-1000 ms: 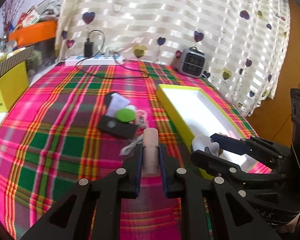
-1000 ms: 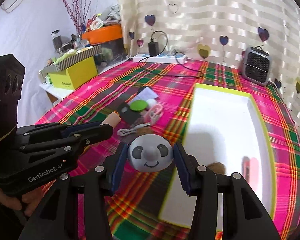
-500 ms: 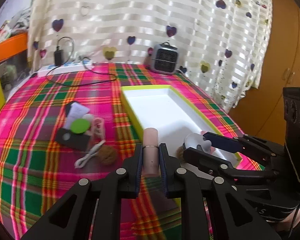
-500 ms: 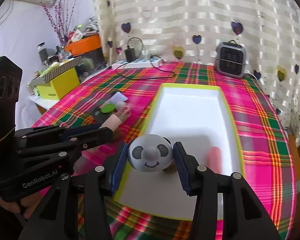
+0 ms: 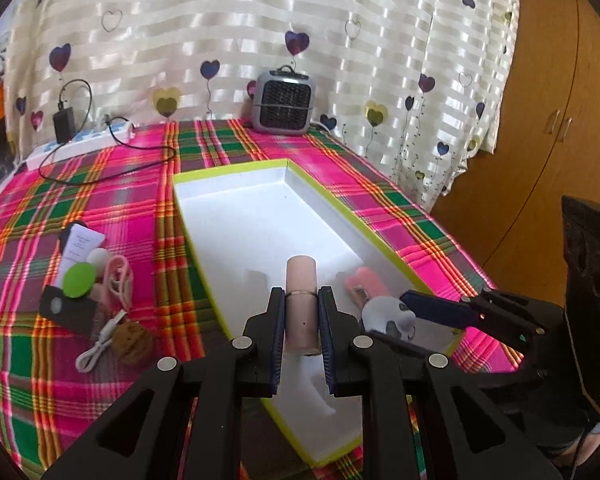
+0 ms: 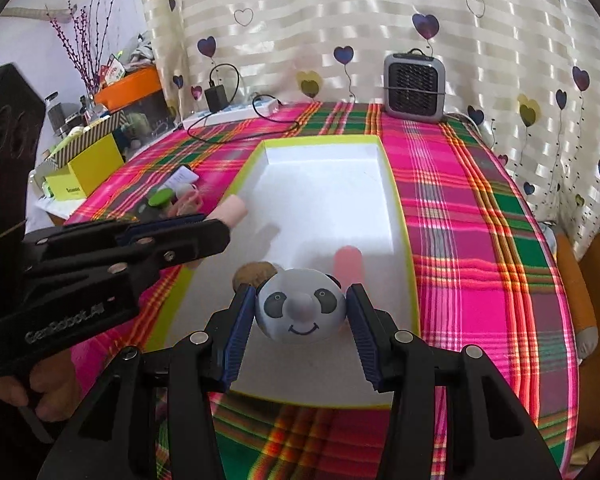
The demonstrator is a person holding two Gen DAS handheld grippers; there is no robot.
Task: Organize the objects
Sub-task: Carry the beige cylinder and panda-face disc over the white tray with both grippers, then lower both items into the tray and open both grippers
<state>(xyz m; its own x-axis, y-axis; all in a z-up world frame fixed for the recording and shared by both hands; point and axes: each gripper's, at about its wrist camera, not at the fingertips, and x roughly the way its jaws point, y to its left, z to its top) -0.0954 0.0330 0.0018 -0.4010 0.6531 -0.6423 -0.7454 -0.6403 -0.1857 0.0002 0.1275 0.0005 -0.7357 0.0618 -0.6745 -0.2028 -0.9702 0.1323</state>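
My left gripper (image 5: 301, 312) is shut on a pale pink tube (image 5: 301, 300), held upright over the near part of a white tray with a lime rim (image 5: 236, 172). My right gripper (image 6: 301, 316) is shut on a white panda-face ball (image 6: 300, 310), hovering over the same tray (image 6: 404, 216). Inside the tray lie a pink object (image 6: 349, 261) and a brown round thing (image 6: 254, 273). In the left wrist view the right gripper (image 5: 396, 314) shows at the right with the panda ball (image 5: 386, 312). In the right wrist view the left gripper (image 6: 204, 226) shows at the left with the tube (image 6: 233, 210).
Left of the tray on the plaid cloth lies a small pile: a black block (image 5: 68, 312), a green disc (image 5: 79, 280), a white cable (image 5: 98, 348), a brown ball (image 5: 132, 342). A grey heater (image 5: 285, 102) and a power strip (image 5: 80, 144) stand at the back. A yellow box (image 6: 88, 168) sits far left.
Both grippers have carried their objects to the right, from above the cloth beside the pile to above the tray. Their grips are unchanged.
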